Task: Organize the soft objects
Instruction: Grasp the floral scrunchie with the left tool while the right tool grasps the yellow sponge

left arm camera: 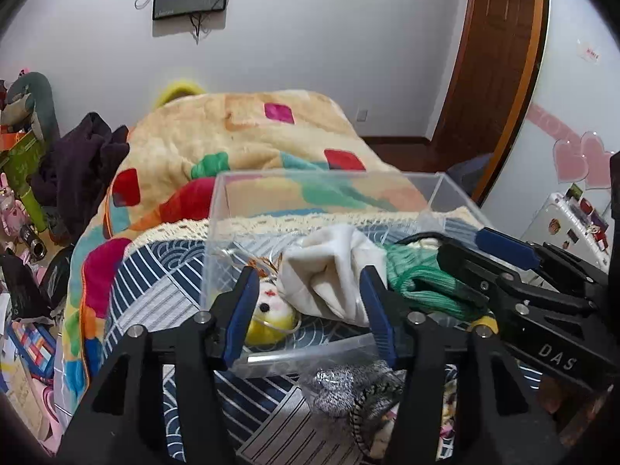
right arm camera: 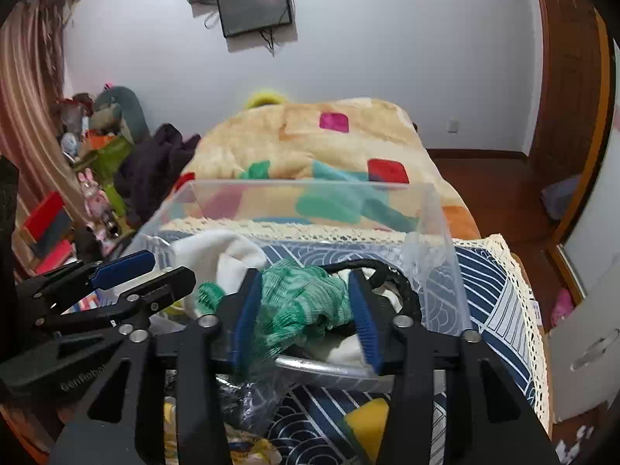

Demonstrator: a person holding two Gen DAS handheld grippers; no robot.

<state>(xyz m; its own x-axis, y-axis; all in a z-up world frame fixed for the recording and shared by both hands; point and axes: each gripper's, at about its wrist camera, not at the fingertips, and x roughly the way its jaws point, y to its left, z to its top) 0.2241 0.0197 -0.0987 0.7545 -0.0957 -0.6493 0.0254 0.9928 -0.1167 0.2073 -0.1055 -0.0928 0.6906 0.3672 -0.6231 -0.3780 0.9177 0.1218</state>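
Note:
A clear plastic box (left arm camera: 217,201) stands on a blue patterned cloth on the bed. Inside lie a white cloth (left arm camera: 329,267), a green knitted cloth (left arm camera: 418,283) and a small doll with yellow hair (left arm camera: 271,310). My left gripper (left arm camera: 310,314) hangs over the box's near edge, open, with the doll and the white cloth between its fingers. My right gripper (right arm camera: 306,317) is open too, the green knitted cloth (right arm camera: 302,298) loose between its blue pads. Each gripper shows in the other's view: the right gripper (left arm camera: 472,255) and the left gripper (right arm camera: 151,275).
A black cord (right arm camera: 387,271) lies in the box's right side. In front of the box sit a silvery glittery item (left arm camera: 333,383) and a yellow sponge (right arm camera: 366,422). A colourful blanket (left arm camera: 232,131) is heaped behind it. Dark clothes (left arm camera: 77,162) and toys crowd the left.

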